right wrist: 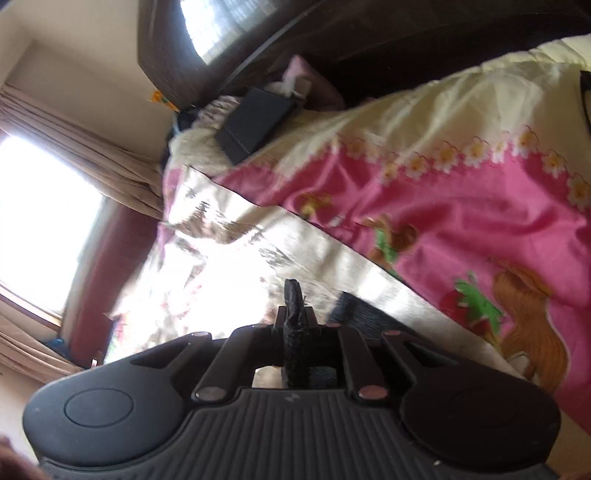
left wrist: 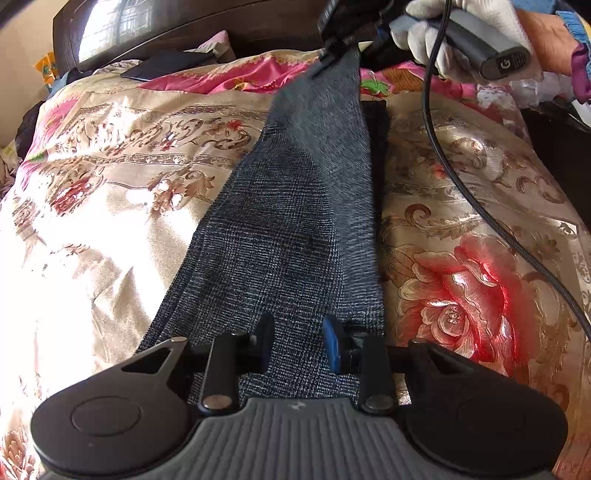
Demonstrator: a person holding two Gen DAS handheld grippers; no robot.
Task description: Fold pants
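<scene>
Dark grey checked pants [left wrist: 291, 221] stretch in a long strip over the bed, from my left gripper up to my right gripper. My left gripper [left wrist: 300, 345] has its jaws a hand's width apart with the pants' near end lying between and under them; they do not pinch it. My right gripper [left wrist: 334, 55] shows at the top of the left wrist view, lifting the far end of the pants. In the right wrist view my right gripper [right wrist: 295, 317] is shut on a bunched fold of the pants [right wrist: 294, 343].
The bed carries a shiny beige floral cover [left wrist: 110, 192] and a pink cartoon sheet [right wrist: 461, 206]. A dark flat case [right wrist: 255, 123] lies near the dark wooden headboard [left wrist: 184, 26]. A black cable [left wrist: 461, 184] hangs over the bed's right side. A bright window [right wrist: 40, 221] is at left.
</scene>
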